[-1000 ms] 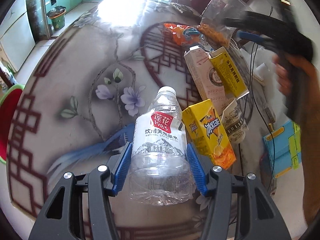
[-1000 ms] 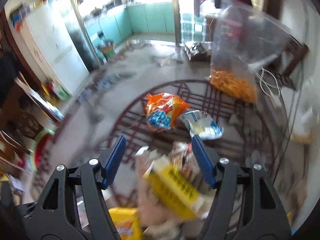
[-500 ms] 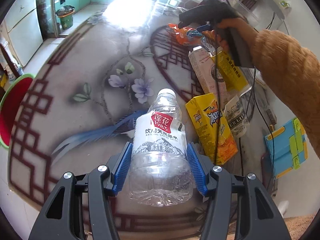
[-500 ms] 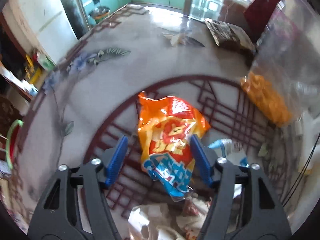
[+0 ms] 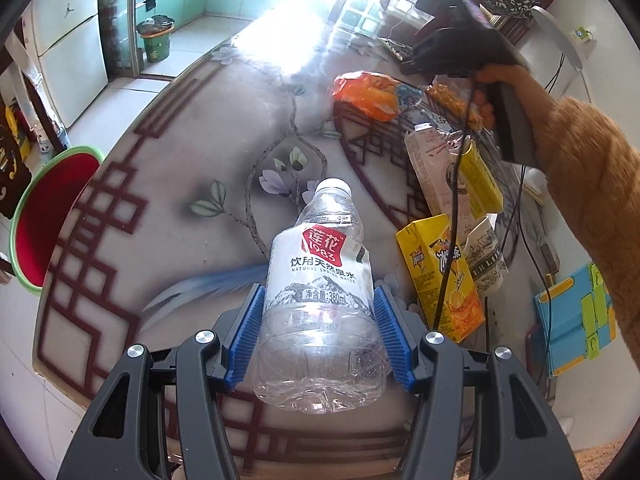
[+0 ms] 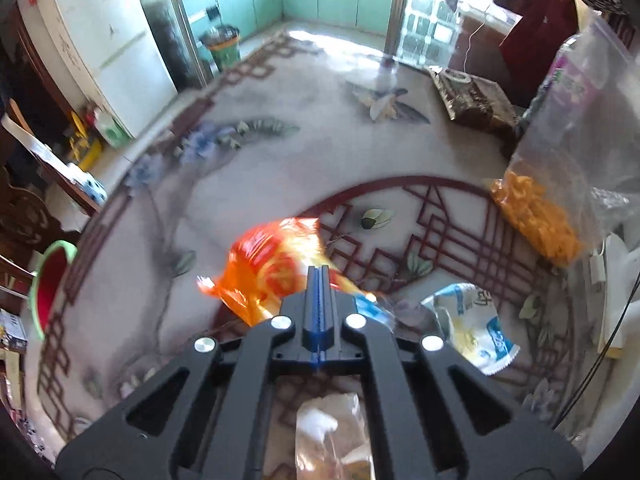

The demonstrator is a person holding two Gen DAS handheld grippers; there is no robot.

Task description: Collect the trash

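With the left hand-held gripper (image 5: 320, 334) clamped on a clear plastic water bottle (image 5: 320, 300), the right hand-held gripper (image 6: 319, 276) is pinched tight on a crinkled orange snack bag (image 6: 268, 268) mid-desk, so the next move is probably to carry both to the trash.

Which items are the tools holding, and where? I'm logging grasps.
Left tool: water bottle, lower body. Right tool: orange snack bag, near edge.
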